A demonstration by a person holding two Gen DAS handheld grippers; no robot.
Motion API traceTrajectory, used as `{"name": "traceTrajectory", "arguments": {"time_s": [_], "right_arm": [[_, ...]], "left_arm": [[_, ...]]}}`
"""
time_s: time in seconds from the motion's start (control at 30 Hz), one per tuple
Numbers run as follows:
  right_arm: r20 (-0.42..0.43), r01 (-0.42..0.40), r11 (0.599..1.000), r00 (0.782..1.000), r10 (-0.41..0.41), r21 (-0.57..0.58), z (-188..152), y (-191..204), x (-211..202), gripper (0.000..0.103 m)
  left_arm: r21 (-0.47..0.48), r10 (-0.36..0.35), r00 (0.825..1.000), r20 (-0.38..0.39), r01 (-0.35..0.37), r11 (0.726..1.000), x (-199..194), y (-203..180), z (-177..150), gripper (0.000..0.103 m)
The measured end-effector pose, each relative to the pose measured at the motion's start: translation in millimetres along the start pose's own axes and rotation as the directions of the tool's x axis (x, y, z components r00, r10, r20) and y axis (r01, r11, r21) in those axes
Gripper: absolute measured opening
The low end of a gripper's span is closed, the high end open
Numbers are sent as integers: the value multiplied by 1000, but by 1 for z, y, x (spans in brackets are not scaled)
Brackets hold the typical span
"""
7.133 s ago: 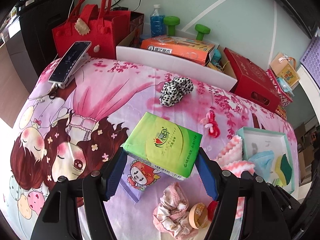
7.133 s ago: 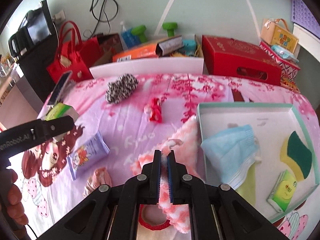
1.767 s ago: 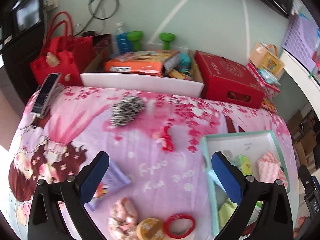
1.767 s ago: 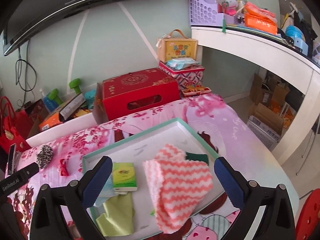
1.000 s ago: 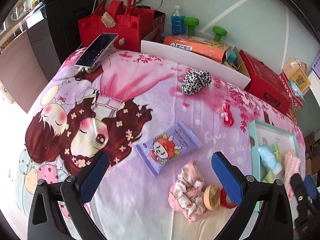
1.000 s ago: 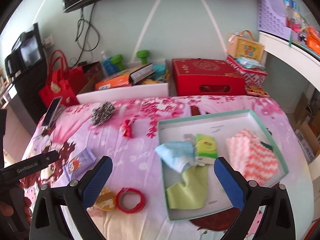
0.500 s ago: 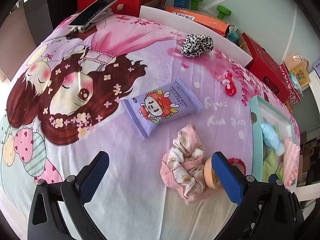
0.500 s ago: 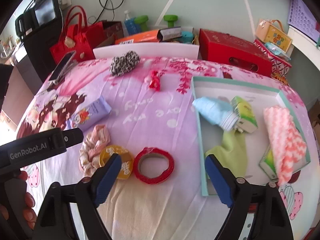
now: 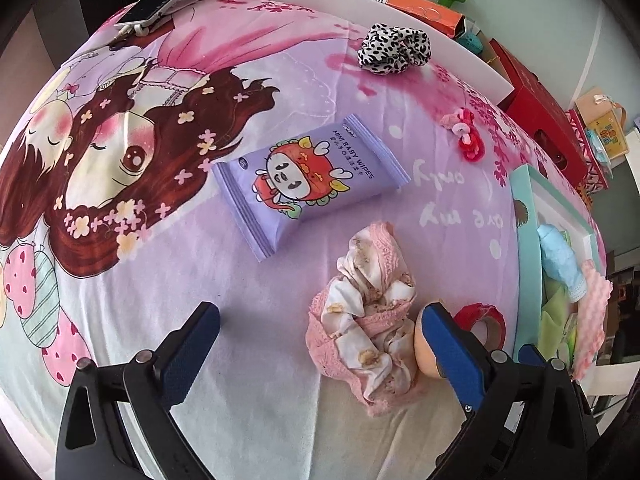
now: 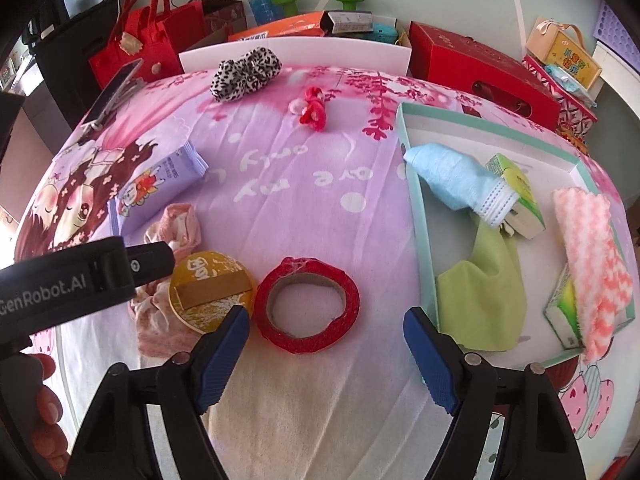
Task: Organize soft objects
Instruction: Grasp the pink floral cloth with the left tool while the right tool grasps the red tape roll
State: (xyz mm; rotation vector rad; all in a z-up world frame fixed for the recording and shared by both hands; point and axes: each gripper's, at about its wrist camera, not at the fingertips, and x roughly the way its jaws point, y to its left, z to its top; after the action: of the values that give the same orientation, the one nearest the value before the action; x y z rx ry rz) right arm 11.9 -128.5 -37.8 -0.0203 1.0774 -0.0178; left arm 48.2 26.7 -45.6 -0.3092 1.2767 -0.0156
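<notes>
While the left gripper (image 9: 320, 336) hangs wide open above the cartoon bedsheet (image 9: 280, 80), a pink scrunchie (image 9: 366, 316) lies between its blue fingers, untouched, just below a purple pack of baby wipes (image 9: 308, 184). Further right, the right gripper (image 10: 326, 354) is closing, its jaws apart over a red tape roll (image 10: 307, 304) that no pad presses, beside a yellow tin (image 10: 210, 292). At far right, the teal tray (image 10: 424, 216) holds a blue cloth (image 10: 452, 180), green cloth (image 10: 484, 300) and pink striped towel (image 10: 592, 252).
</notes>
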Motion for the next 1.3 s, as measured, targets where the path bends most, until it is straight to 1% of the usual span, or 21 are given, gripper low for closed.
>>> {"name": "traceTrajectory", "arguments": {"time_s": [0.1,0.33,0.4,0.47,0.53,0.6,0.63,0.7,0.8,0.83,0.87,0.9,0.97,1.1,1.23,1.3], "right_arm": [[-18,3,1000,1000,-3,-3,-1,0,6,81],[-32,14,1000,999,-15,-21,-1,3,13,81],[-34,7,1000,999,-7,-15,0,2,14,81],[-34,2,1000,999,-2,-11,1,2,15,81],[-36,0,1000,999,0,-11,1,2,16,80],[-34,-3,1000,999,3,-8,1,1,16,79],[-33,-7,1000,999,6,-7,1,1,17,78],[-33,-15,1000,999,15,-1,1,0,17,73],[-35,-41,999,999,41,4,1,0,18,66],[-34,-43,999,998,43,0,1,1,18,64],[-33,-45,999,998,45,-3,1,2,17,61],[-34,-47,999,998,47,-4,1,2,17,61],[-33,-51,999,998,51,-7,1,3,17,61],[-34,-58,998,998,57,-7,1,2,16,61],[-31,-58,998,998,57,-7,1,2,15,60],[-28,-53,999,998,53,-7,2,2,14,60]], "left_arm": [[1,1,1000,2,-1,1000,1,-1,1,96],[3,4,1000,-3,-4,1000,9,-7,8,94],[-5,-9,1000,-8,9,1000,9,-6,7,86],[-7,-18,1000,-11,18,1000,9,-6,6,84],[-3,-24,1000,-9,24,1000,8,-7,5,79],[1,-40,999,-10,40,999,8,-8,5,69],[2,-45,999,-11,45,999,8,-9,5,66],[3,-55,998,-11,55,998,9,-11,5,54],[-2,-72,997,-23,72,997,14,-13,6,43],[-4,-74,997,-23,74,997,14,-14,6,41],[-5,-78,997,-23,78,997,15,-14,7,37],[-9,-86,996,-24,85,996,15,-14,8,32],[-18,-103,994,-30,103,995,16,-13,8,26],[-26,-118,993,-29,117,993,15,-11,7,20],[-31,-129,992,-15,129,991,8,-7,7,19],[-29,-123,992,-1,123,992,4,-5,8,18]]}}
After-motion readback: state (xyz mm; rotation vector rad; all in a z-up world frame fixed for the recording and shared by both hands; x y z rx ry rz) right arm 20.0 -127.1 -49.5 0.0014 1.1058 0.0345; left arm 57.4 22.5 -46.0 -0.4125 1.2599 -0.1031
